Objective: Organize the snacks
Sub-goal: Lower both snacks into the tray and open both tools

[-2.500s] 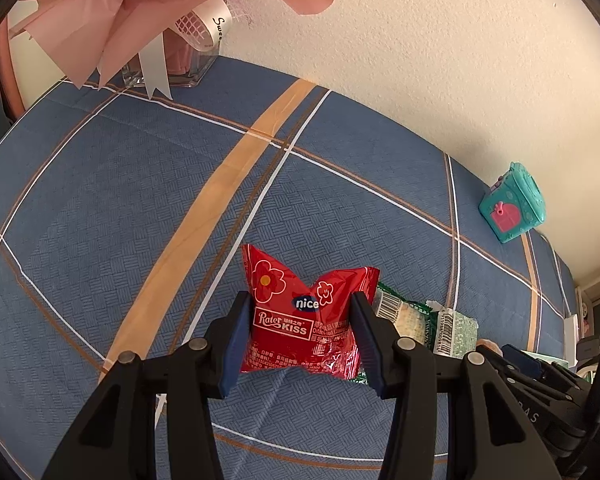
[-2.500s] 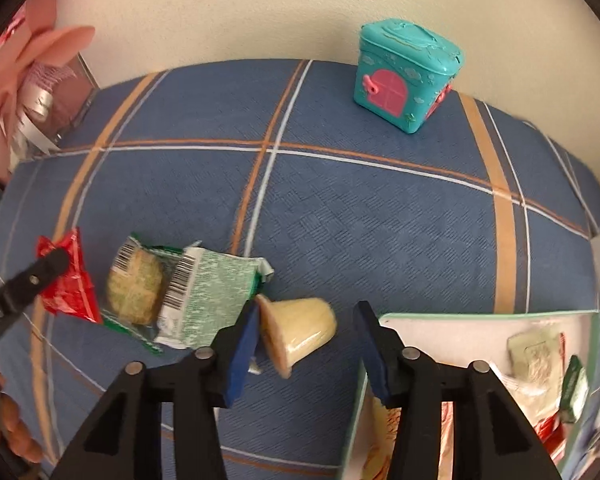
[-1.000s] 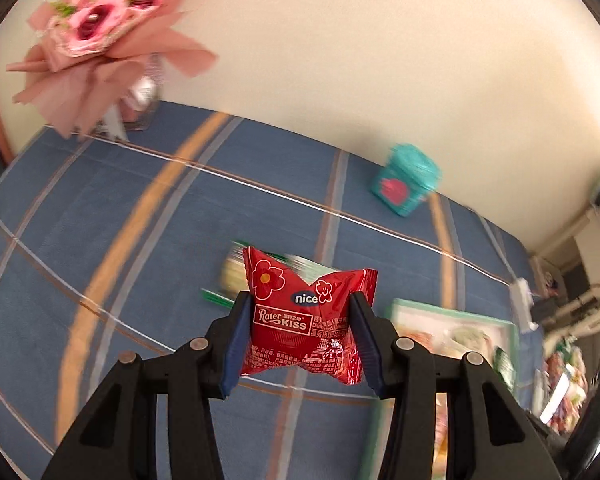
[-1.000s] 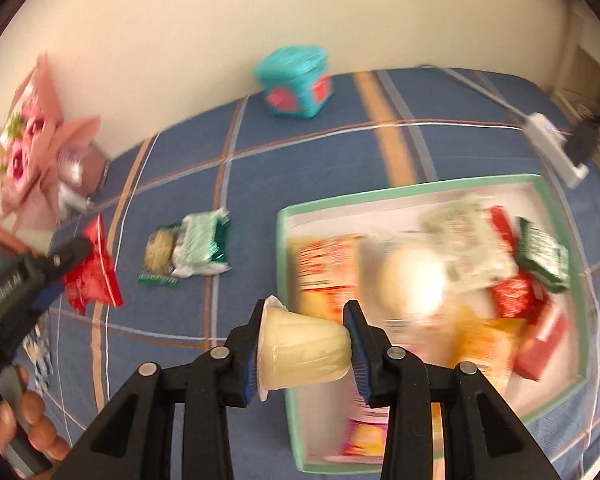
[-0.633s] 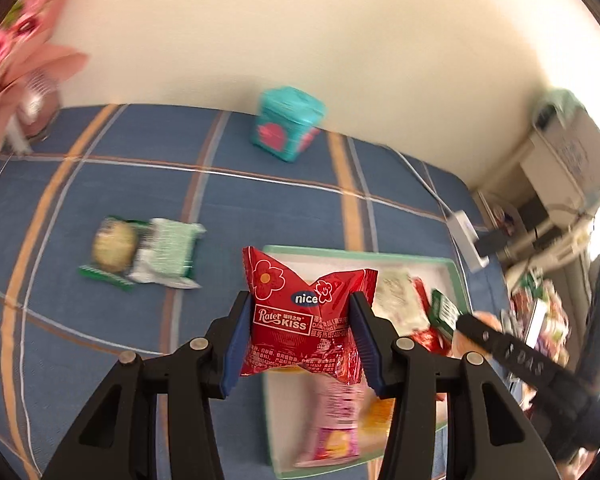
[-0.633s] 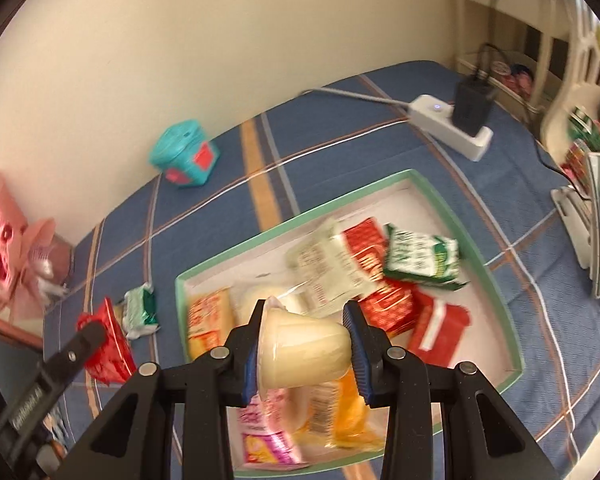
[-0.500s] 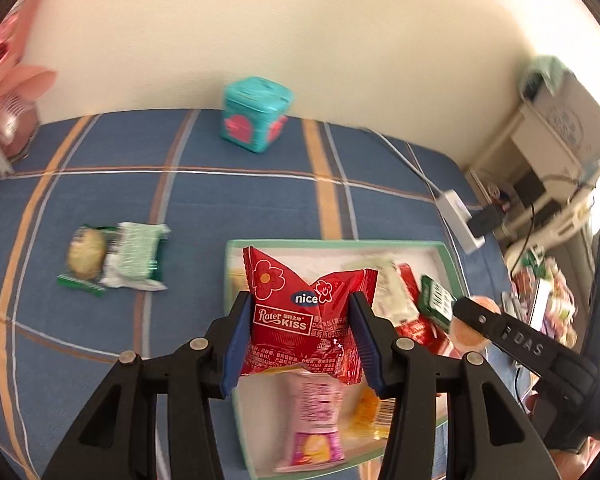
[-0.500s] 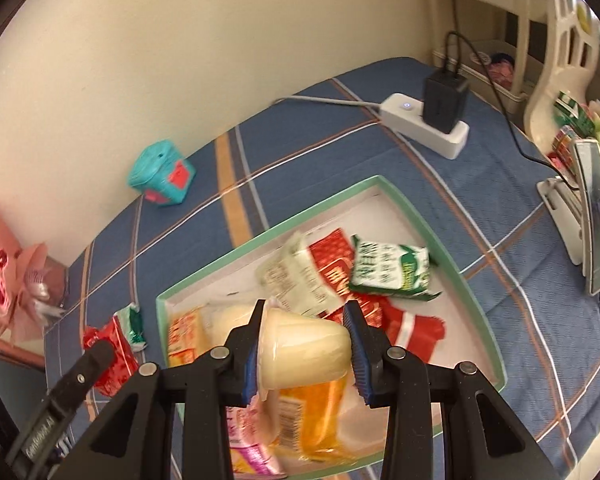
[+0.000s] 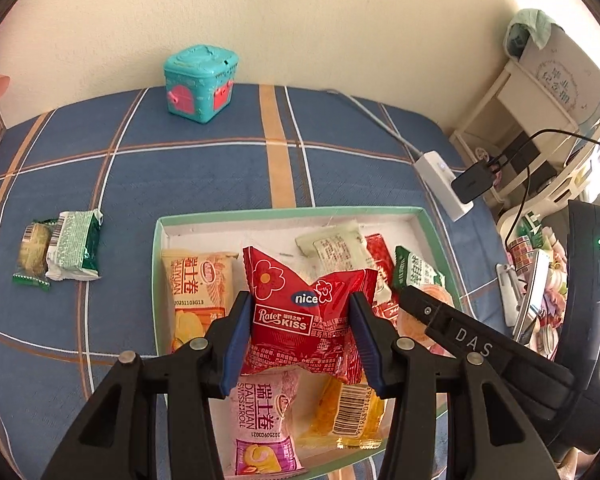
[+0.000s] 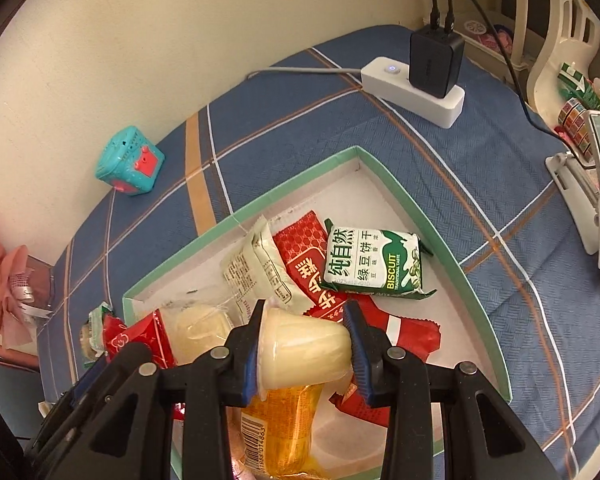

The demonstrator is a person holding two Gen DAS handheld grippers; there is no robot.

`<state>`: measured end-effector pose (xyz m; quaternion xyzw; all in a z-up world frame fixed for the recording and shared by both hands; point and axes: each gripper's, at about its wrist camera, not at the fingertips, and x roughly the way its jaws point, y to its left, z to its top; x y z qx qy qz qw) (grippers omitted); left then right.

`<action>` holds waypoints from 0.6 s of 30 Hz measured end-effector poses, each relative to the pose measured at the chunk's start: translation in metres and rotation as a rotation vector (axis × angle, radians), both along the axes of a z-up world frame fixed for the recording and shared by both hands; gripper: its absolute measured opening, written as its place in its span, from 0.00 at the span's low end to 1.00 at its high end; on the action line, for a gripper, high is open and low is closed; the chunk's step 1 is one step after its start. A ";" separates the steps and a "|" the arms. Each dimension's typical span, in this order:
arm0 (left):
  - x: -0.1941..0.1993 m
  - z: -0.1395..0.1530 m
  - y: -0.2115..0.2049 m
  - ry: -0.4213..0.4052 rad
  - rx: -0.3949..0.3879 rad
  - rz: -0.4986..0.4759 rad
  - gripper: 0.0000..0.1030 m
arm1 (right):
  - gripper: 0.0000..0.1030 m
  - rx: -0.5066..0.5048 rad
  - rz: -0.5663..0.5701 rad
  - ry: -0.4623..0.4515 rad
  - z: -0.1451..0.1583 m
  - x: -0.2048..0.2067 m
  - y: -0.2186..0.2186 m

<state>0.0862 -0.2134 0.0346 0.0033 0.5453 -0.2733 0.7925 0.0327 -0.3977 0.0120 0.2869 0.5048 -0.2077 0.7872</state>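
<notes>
Both grippers are shown loaded above the green-rimmed tray (image 9: 158,280). The left gripper (image 9: 300,332) is clamped on a red Rater Kiss packet (image 9: 306,312), held upright over the tray's near half, above a pink Swiss-roll pack (image 9: 262,420). The right gripper (image 10: 305,350) is closed on a pale jelly cup (image 10: 304,352), its long axis lying crosswise between the pads, above an orange packet (image 10: 280,428). Release is judged to be straight down for each. Two green-wrapped snacks (image 9: 58,248) lie outside the tray on the blue plaid cloth (image 9: 220,168), nearer the left gripper.
</notes>
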 end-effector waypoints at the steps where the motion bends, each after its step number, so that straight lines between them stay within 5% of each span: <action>1: 0.000 -0.001 0.000 0.003 0.003 -0.001 0.49 | 0.39 -0.001 -0.001 0.007 -0.001 0.000 0.000; 18: -0.002 -0.010 -0.003 0.059 0.050 -0.014 0.55 | 0.39 -0.007 0.011 0.066 -0.005 0.000 0.005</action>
